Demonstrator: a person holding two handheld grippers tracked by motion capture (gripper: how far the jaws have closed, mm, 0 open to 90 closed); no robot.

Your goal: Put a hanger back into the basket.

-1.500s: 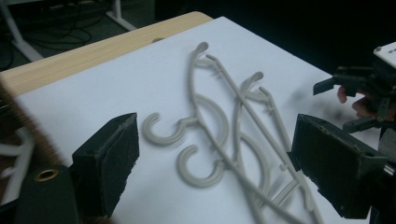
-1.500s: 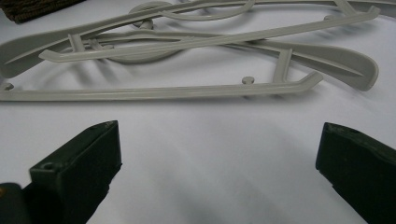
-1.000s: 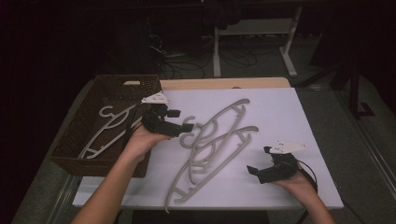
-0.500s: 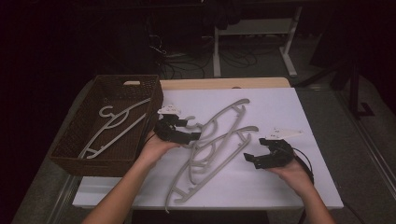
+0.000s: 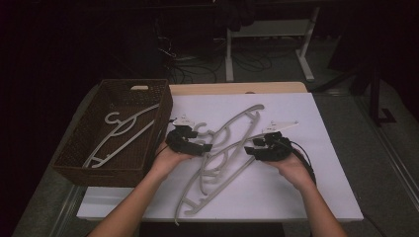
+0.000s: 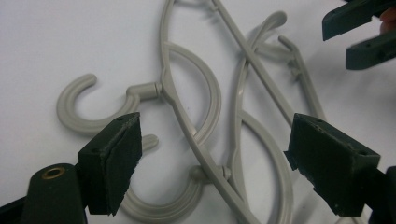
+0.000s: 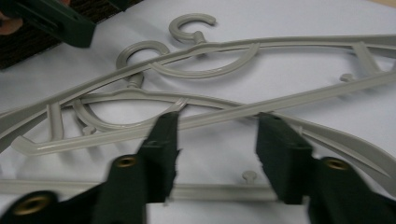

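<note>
Grey plastic hangers (image 5: pixel 225 153) lie tangled in a loose heap on the white surface (image 5: pixel 306 197), between the two hands. To their left stands a brown wicker basket (image 5: pixel 74 153) with one hanger (image 5: pixel 123 136) already lying inside it.

The left tongs (image 5: pixel 203 147) hover at the hook end of the pile, just beside the basket's near corner. In the left gripper view their jaws stand wide apart and grip nothing; the curled hooks (image 6: pixel 88 105) and crossing bars sit on the surface between and beyond them. The right tongs (image 5: pixel 252 149) hover at the pile's right side. In the right gripper view their jaws are also parted and empty, straddling a long straight hanger bar (image 7: pixel 280 105) without touching it, as far as I can tell.

The step in hand looks like the approach to picking one hanger out of the heap, presumably for the basket. The next move calls for lowering one pair of tongs over a single bar or hook neck and closing on it alone, since the hangers are interlocked and a careless lift could drag a neighbour along.
</note>
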